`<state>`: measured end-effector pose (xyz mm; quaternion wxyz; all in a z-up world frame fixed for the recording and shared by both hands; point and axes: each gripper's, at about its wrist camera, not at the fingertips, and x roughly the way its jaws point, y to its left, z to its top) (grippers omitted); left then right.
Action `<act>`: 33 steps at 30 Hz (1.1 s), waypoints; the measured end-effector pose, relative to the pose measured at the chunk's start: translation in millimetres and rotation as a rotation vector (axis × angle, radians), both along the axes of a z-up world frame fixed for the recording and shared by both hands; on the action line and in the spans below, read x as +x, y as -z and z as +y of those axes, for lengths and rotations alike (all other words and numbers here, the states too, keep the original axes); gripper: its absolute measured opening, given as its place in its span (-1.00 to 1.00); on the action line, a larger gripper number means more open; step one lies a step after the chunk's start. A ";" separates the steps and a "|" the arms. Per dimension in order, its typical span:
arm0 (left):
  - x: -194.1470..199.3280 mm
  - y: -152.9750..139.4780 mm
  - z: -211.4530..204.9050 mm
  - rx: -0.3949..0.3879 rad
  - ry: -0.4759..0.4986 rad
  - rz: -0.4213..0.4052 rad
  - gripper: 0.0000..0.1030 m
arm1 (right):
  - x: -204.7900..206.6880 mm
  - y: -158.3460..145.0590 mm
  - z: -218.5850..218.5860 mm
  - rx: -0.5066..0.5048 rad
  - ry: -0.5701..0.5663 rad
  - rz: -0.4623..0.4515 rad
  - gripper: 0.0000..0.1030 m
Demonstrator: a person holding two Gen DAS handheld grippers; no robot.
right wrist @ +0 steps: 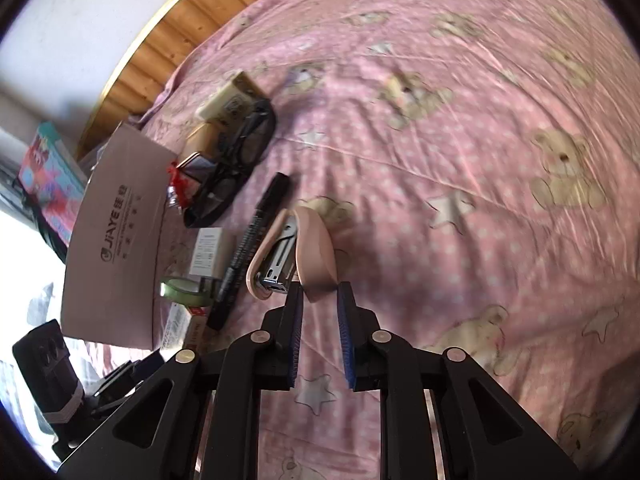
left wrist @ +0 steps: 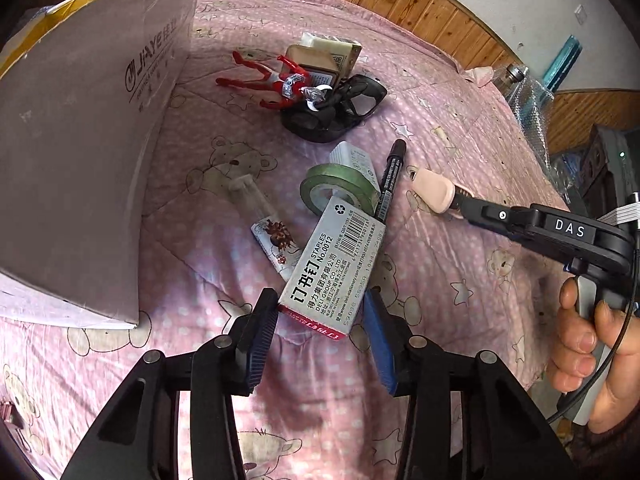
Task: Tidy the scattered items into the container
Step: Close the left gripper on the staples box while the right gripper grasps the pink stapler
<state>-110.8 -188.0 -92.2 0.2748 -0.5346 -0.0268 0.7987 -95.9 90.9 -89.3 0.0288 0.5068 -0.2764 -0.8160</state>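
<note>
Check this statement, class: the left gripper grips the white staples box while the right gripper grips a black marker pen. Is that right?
One detail is wrong. The left gripper does grip the white staples box, but the right gripper grips the pink stapler, not the black marker pen, which lies free on the pink bedspread. The right wrist view shows this.

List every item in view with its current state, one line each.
staple box: closed, between the left gripper fingers
pink stapler: gripped by the right gripper
cardboard box: flap open, standing on the bedspread
black marker: capped, lying flat
green tape roll: lying flat, partly under the staple box
glasses: folded, under the red figure
</note>
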 end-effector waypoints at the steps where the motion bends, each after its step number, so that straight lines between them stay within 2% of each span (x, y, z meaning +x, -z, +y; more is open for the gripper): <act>1: -0.4 0.4 0.0 0.004 -0.001 -0.001 -0.12 | 3.8 -2.9 0.8 0.060 0.011 0.011 -0.85; 3: -1.5 0.9 -1.0 0.011 -0.010 -0.004 -0.12 | 10.5 -16.2 -4.3 0.182 -0.001 0.063 -0.85; 6: -1.6 2.7 -3.4 0.020 -0.016 -0.011 -0.14 | 11.0 -40.0 -22.2 0.353 -0.076 0.160 -0.85; 7: -1.0 3.3 -3.8 0.024 -0.015 -0.015 -0.14 | 9.5 -44.1 -28.6 0.357 -0.110 0.178 -0.83; 9: 1.5 2.5 -3.1 0.027 -0.011 -0.012 -0.14 | 7.1 -46.2 -31.9 0.319 -0.108 0.192 -0.79; 10: 2.9 2.3 -2.7 0.025 -0.008 -0.011 -0.14 | 4.7 -43.3 -31.3 0.290 -0.099 0.191 -0.38; 11: 4.0 1.8 -2.5 0.020 -0.011 -0.007 -0.14 | 0.2 -36.7 -30.1 0.262 -0.093 0.175 0.11; 14: 5.0 -0.1 -3.5 0.006 -0.026 0.013 -0.13 | -13.2 -8.1 -30.9 0.270 -0.087 0.086 0.14; 16: 3.8 1.3 -3.3 -0.004 -0.029 0.013 -0.13 | -11.8 0.6 -33.7 0.268 -0.082 0.081 0.06; 17: 2.9 2.8 -4.0 -0.009 -0.034 0.012 -0.13 | -9.9 -1.4 -39.6 0.294 -0.103 0.091 -0.01; 19: 1.3 5.7 -7.3 -0.005 -0.048 0.001 -0.13 | -3.2 -9.7 -56.1 0.349 -0.157 0.139 -0.02; 23: 0.1 5.3 -15.0 0.011 -0.064 -0.005 -0.13 | 17.4 -19.8 -104.1 0.576 -0.327 0.242 -0.03; 25: 1.6 2.0 -19.3 0.024 -0.064 -0.003 -0.13 | 25.4 -15.5 -115.2 0.605 -0.378 0.247 0.01; 27: 2.2 1.2 -21.4 0.027 -0.071 -0.009 -0.10 | 27.5 -11.6 -110.1 0.520 -0.369 0.233 0.01; 30: 0.5 1.3 -19.5 0.015 -0.083 0.005 0.08 | 21.7 -7.0 -86.3 0.274 -0.298 0.199 0.02; 33: -1.1 4.5 -10.1 -0.002 -0.061 0.015 0.10 | 17.9 -4.0 -63.4 0.060 -0.213 0.187 0.02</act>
